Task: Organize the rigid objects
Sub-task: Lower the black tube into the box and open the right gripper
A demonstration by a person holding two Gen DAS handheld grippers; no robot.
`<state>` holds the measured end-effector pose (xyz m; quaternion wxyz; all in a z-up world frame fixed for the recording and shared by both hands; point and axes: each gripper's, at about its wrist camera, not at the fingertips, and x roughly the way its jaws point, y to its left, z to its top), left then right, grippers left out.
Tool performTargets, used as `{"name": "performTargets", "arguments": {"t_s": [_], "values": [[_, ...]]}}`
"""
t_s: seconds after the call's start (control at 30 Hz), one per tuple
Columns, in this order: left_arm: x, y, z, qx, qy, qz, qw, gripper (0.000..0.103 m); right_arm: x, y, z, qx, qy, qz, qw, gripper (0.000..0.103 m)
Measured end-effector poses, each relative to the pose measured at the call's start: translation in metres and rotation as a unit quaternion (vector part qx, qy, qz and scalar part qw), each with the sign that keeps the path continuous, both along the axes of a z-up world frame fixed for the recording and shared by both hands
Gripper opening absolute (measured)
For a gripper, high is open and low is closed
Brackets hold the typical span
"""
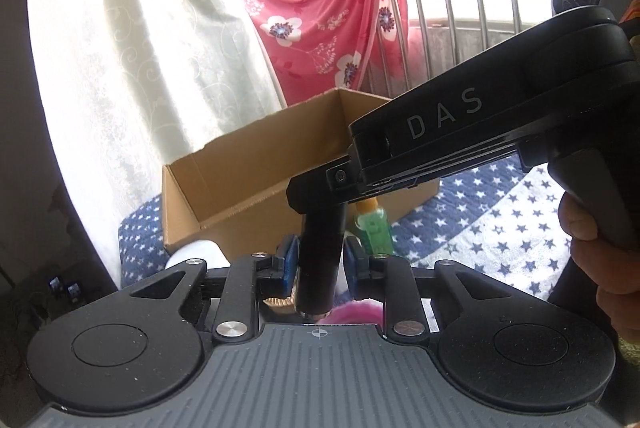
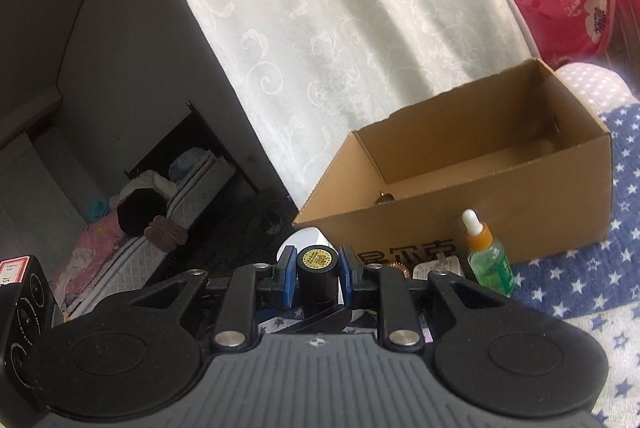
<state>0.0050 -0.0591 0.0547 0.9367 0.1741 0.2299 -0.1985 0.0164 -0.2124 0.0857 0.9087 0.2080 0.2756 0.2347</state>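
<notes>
A black cylinder with a gold-labelled end stands between both pairs of blue-padded fingers. My left gripper closes around its lower part. My right gripper closes around its upper part; its black body reaches in from the right in the left wrist view. An open cardboard box sits just behind on the star-patterned blanket, with a small round object inside. A green dropper bottle stands in front of the box, right of the grippers; it also shows in the left wrist view.
A white cylinder lies left of the box. A gold gear-like piece and a white packet lie by the bottle. A white curtain and pink floral cloth hang behind. The bed edge drops to the left.
</notes>
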Motion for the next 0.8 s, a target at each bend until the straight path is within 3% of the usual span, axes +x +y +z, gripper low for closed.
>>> {"name": "performTargets", "arguments": {"t_s": [0.2, 0.33, 0.4, 0.53, 0.8], "values": [[0.044, 0.001, 0.036, 0.002, -0.023, 0.016, 0.9996, 0.024, 0.045, 0.009, 0.051, -0.042, -0.037, 0.038, 0.998, 0.024], [0.108, 0.01, 0.047, -0.018, 0.043, 0.03, 0.9985, 0.024, 0.098, 0.016, 0.061, -0.067, -0.005, 0.062, 0.996, 0.024], [0.139, 0.014, 0.045, -0.031, 0.083, 0.037, 0.9954, 0.024, 0.132, 0.016, 0.055, -0.067, 0.029, 0.071, 0.995, 0.024], [0.206, 0.02, 0.029, -0.053, 0.178, 0.05, 0.9813, 0.024, 0.189, 0.011, 0.03, -0.063, 0.099, 0.085, 0.989, 0.024], [0.258, 0.02, -0.01, -0.044, 0.295, 0.086, 0.9507, 0.024, 0.27, 0.012, -0.034, -0.091, 0.218, 0.106, 0.966, 0.024]]}}
